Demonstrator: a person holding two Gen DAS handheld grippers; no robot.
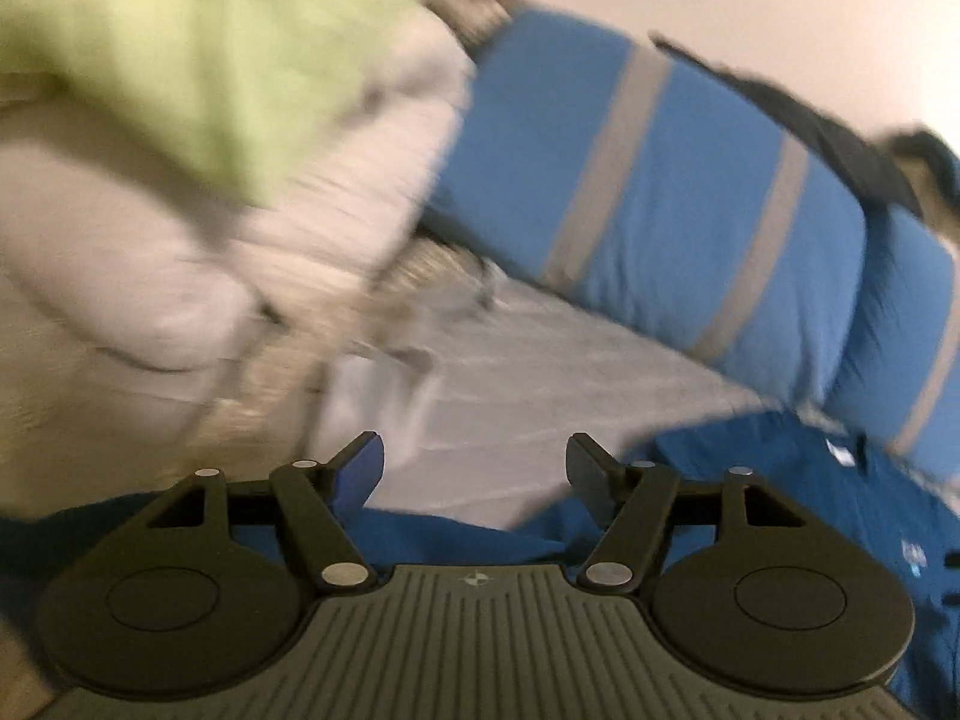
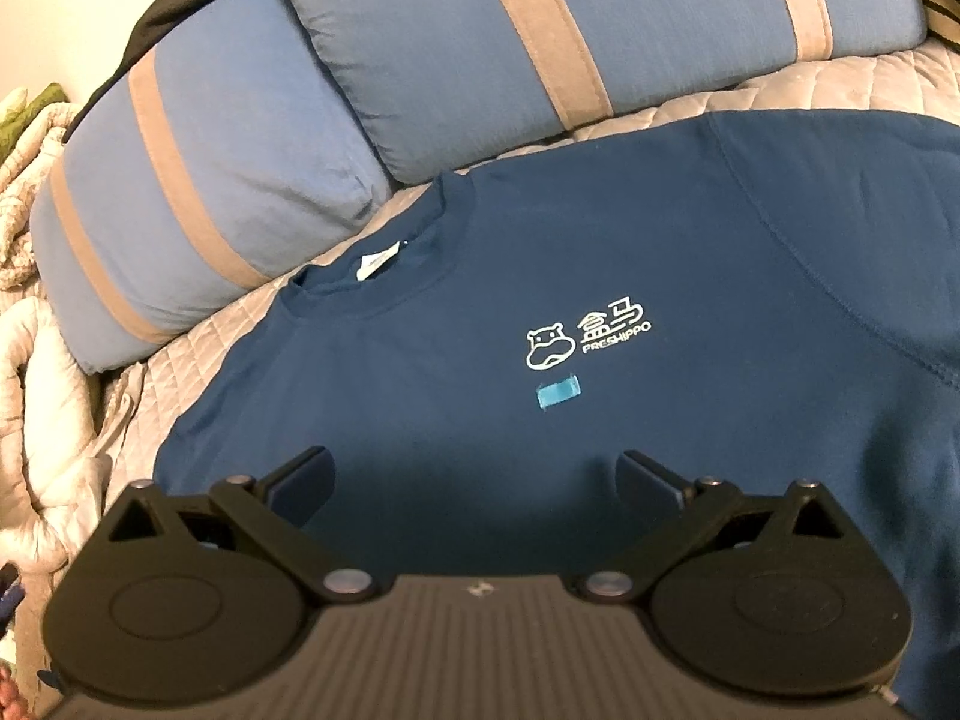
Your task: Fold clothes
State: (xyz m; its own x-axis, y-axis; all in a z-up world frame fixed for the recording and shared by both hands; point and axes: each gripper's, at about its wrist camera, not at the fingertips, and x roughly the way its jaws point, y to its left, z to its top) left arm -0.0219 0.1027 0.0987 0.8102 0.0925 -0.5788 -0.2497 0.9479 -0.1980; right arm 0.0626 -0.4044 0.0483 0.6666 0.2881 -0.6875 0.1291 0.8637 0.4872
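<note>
Lying ahead of right gripper [image 2: 474, 483], blue shirt [image 2: 600, 252] was seen collar-left; nearer than left gripper [image 1: 474, 462]; both spread, empty.

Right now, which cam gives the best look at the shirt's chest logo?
Right wrist: the white logo sits sharp and centred on the blue shirt, text readable. Left wrist catches only a blurred white speck of it at the frame's right edge.

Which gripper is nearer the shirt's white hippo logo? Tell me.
Right. The right gripper hangs open over the shirt just below the logo; the open left gripper sits off its edge, over the bedspread.
</note>
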